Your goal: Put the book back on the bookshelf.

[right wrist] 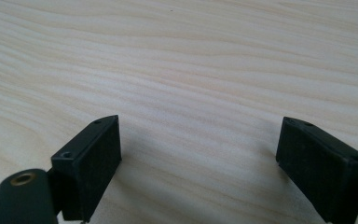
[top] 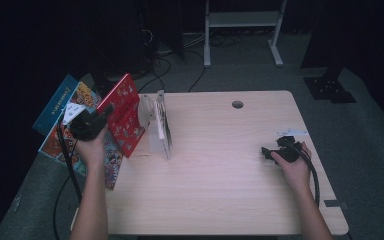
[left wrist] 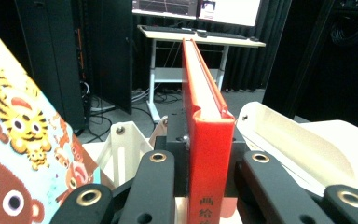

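At table's left edge, left gripper [top: 100,116] jaws clamped on thin red hardcover book [left wrist: 208,126], held upright off the pale wood-grain table [top: 220,170], spine showing yellow Chinese characters; white metal book rack [top: 161,127] just beside; glossy cartoon tiger picture book [left wrist: 23,154] behind left; right gripper [right wrist: 200,154] resting on wood, jaws wide apart, nothing between them
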A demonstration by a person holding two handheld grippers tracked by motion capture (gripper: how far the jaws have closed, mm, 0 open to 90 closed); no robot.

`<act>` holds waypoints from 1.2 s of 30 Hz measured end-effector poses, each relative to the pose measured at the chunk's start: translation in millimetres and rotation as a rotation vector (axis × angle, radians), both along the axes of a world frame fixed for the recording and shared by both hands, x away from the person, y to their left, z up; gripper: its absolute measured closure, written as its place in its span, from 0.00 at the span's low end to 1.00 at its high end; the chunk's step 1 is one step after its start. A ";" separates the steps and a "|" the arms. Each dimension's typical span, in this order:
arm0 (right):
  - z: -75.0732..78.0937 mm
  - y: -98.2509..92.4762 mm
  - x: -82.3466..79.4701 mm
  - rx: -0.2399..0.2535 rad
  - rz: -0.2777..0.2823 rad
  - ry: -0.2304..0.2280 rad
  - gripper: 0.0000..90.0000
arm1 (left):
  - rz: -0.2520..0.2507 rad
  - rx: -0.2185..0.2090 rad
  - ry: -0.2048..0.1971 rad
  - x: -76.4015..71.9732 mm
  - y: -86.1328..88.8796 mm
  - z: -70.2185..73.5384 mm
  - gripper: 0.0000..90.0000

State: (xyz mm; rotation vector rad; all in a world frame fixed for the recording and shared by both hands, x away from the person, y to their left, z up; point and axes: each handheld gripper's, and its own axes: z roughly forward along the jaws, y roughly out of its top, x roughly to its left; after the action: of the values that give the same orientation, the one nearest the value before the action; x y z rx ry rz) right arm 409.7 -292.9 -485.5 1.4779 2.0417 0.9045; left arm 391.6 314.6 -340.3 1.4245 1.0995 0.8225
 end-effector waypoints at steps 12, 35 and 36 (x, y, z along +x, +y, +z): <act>0.0 0.0 0.0 0.000 0.000 0.000 0.14 | 0.021 0.024 0.019 -2.9 -0.7 3.5 0.75; 0.0 0.0 0.0 0.001 0.000 0.000 0.14 | 0.060 0.046 0.102 -45.1 -16.4 -6.3 0.04; 0.0 0.0 0.0 0.001 0.000 0.000 0.14 | 0.058 0.049 0.102 -47.4 -17.8 -7.5 0.04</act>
State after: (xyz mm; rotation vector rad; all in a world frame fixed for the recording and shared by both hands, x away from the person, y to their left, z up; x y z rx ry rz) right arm 409.7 -292.9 -485.5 1.4791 2.0416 0.9049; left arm 344.2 296.9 -347.8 1.4954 1.2103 0.8304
